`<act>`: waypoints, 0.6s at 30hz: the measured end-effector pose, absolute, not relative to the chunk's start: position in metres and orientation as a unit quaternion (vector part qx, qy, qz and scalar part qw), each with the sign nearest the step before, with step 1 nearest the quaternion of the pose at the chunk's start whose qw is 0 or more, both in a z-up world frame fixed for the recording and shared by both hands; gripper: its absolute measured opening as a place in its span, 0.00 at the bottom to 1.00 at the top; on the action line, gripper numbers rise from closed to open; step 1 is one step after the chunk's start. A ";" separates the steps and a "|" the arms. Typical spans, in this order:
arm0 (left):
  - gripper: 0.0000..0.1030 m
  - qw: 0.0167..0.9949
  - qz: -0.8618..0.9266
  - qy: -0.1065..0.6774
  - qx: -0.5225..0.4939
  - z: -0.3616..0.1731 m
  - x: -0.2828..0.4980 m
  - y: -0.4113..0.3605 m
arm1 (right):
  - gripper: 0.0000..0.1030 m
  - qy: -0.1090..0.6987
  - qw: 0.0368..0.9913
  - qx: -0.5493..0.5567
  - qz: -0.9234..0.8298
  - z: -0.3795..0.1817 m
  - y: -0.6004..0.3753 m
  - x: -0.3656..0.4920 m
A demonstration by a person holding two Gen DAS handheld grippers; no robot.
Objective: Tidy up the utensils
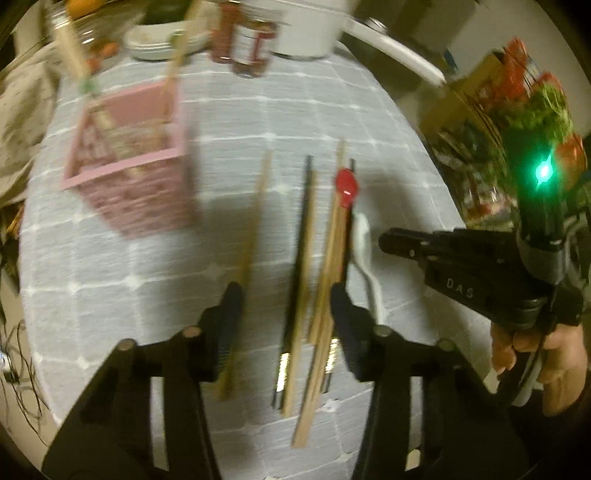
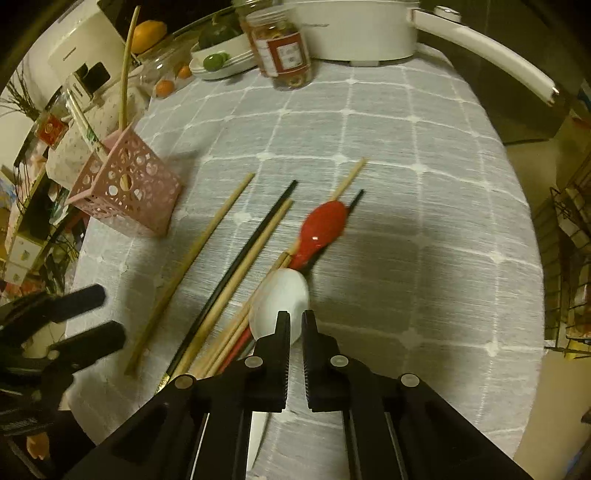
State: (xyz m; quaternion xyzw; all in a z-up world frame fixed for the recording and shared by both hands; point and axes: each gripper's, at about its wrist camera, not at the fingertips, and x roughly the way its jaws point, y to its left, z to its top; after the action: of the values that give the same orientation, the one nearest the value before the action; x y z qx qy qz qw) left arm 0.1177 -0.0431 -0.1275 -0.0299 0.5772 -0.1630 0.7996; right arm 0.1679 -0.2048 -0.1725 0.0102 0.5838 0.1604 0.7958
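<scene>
On the grey checked tablecloth [image 2: 406,184] lie several wooden and black chopsticks [image 1: 301,240], a red spoon [image 1: 346,186] and a white spoon [image 1: 364,243]. My left gripper [image 1: 286,302] hangs over the near ends of the chopsticks with its jaws apart. Several sticks lie between the jaws, and a lone wooden chopstick [image 1: 258,221] passes under its left finger. My right gripper [image 2: 296,328] is pinched on the near rim of the white spoon [image 2: 280,299], just below the red spoon [image 2: 321,229]. A pink perforated holder [image 2: 125,192] with sticks in it stands at the far left.
A red-labelled jar [image 2: 284,51], a white pot [image 2: 354,29] and a plate of fruit [image 2: 221,62] crowd the far edge. A hand [image 1: 535,343] holds the right gripper [image 1: 382,240]. Shelves with packets [image 1: 517,92] stand beyond the right table edge.
</scene>
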 end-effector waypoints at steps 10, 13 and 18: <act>0.26 0.762 -0.196 0.617 -0.005 -0.162 0.140 -0.089 | 0.08 0.595 0.792 0.029 0.129 -0.176 -0.247 0.171; 0.25 0.756 -0.194 0.626 0.005 -0.171 0.143 -0.098 | 0.14 0.599 0.789 0.044 0.125 -0.178 -0.259 0.172; 0.17 0.761 -0.183 0.622 0.006 -0.175 0.146 -0.101 | 0.20 0.597 0.791 0.057 0.121 -0.176 -0.267 0.173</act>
State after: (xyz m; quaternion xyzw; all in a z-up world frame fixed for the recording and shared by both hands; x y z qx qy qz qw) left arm 0.1459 -0.1006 -0.1747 0.0064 0.6224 -0.1826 0.7610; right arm 0.1733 -0.2668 -0.1764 0.0574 0.5971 0.1208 0.7910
